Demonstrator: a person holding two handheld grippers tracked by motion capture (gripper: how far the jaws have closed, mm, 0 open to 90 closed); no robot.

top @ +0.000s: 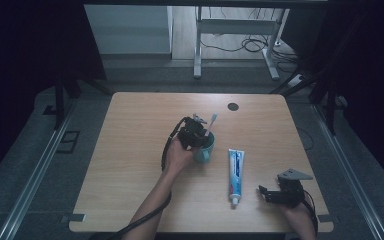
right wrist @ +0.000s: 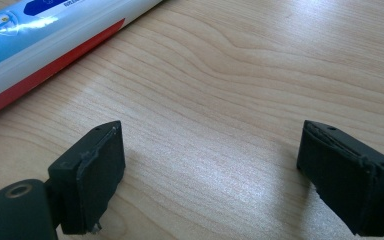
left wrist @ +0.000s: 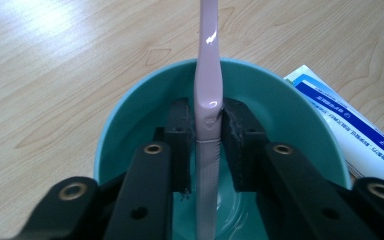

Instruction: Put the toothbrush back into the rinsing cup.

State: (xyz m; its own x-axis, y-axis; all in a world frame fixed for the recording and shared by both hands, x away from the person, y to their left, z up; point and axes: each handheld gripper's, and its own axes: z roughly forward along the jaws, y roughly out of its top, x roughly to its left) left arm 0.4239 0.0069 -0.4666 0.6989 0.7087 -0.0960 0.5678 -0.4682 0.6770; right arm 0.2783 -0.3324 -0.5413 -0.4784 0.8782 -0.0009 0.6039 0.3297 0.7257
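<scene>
A teal cup (top: pixel 206 151) stands near the middle of the wooden table (top: pixel 130 165). A pale pink toothbrush (top: pixel 211 121) rises out of it, leaning up and to the right. My left gripper (top: pixel 196 134) points down into the cup (left wrist: pixel 130 115). Its pads flank the toothbrush handle (left wrist: pixel 208 75): the right pad touches it and a thin sliver of gap shows at the left pad. My left gripper (left wrist: pixel 207 127) is slightly open. A toothpaste tube (top: pixel 236 172) lies right of the cup. My right gripper (top: pixel 269 193) rests open near the tube's cap end.
A small black round mark (top: pixel 233 106) sits near the table's far edge. The toothpaste tube (left wrist: pixel 350 125) lies close beside the cup. In the right gripper view the tube (right wrist: pixel 40 45) crosses the upper left, and bare wood lies between my right gripper's (right wrist: pixel 210 170) jaws.
</scene>
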